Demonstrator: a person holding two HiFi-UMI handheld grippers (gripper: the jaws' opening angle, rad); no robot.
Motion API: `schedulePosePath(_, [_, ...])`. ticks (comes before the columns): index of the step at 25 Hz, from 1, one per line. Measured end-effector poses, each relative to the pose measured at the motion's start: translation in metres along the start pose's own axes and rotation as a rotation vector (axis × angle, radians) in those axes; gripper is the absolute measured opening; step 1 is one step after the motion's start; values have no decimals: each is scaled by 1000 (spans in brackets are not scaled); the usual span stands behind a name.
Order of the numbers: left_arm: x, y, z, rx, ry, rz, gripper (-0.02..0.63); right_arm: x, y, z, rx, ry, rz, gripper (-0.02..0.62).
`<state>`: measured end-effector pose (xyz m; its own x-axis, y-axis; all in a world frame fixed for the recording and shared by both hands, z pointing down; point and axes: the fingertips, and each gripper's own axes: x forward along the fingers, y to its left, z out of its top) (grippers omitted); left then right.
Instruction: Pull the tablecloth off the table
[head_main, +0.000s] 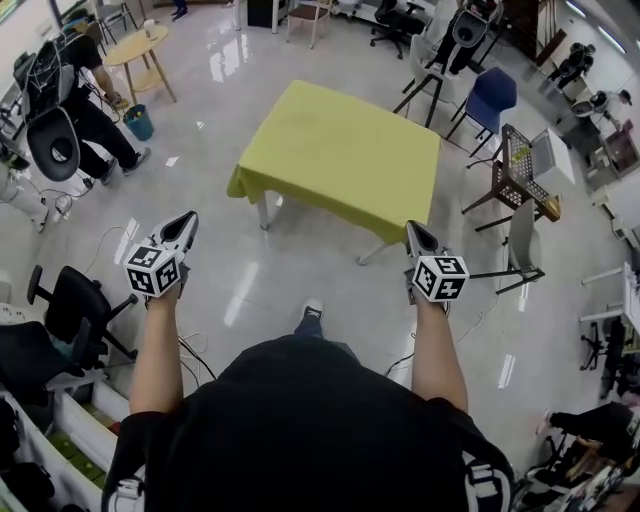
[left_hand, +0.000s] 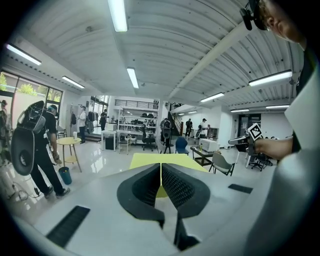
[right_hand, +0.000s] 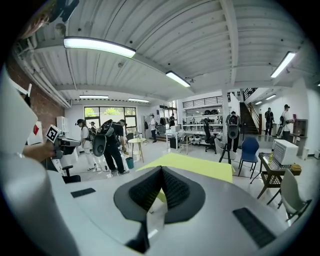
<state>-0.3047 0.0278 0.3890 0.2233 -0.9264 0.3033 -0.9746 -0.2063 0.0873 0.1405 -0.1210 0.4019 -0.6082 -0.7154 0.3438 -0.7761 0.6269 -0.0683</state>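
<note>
A yellow-green tablecloth (head_main: 340, 155) covers a small table in the middle of the room, hanging over its edges; white legs (head_main: 263, 212) show beneath. It also appears as the yellow tablecloth (left_hand: 150, 160) in the left gripper view and the tablecloth (right_hand: 200, 166) in the right gripper view, still some way ahead. My left gripper (head_main: 189, 222) is held up short of the table's near left corner, shut and empty. My right gripper (head_main: 414, 231) hovers near the near right corner, also shut with nothing between its jaws.
A blue chair (head_main: 488, 97) and a wire-backed chair (head_main: 512, 165) stand right of the table, a grey chair (head_main: 520, 240) nearer. A round yellow side table (head_main: 137, 48) and a person with a backpack (head_main: 70, 110) are at the left. A black office chair (head_main: 60, 310) sits near my left.
</note>
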Motion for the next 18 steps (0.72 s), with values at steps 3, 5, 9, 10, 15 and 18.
schedulePosePath(3, [27,16,7,1,3,7,29,32,-13,6,-2,7,3,17])
schedulePosePath(5, [44,25,11,-8,4,12,29,50,-19,11,-7,14,8,17])
schedulePosePath(9, [76,38,17,-21,16,13,29,80,-33,19,-11,29,15,17])
schedulePosePath(10, [84,41,19,-22,19,13,29,86,-37,20,-11,35,16,17])
schedulePosePath(15, [122,52,28,-28,28,17,29,118,-59,16,-9,71,27,17])
schedulePosePath(18, [141,52,33,-26,37,14,29,130,-71,17,-5,81,32,17])
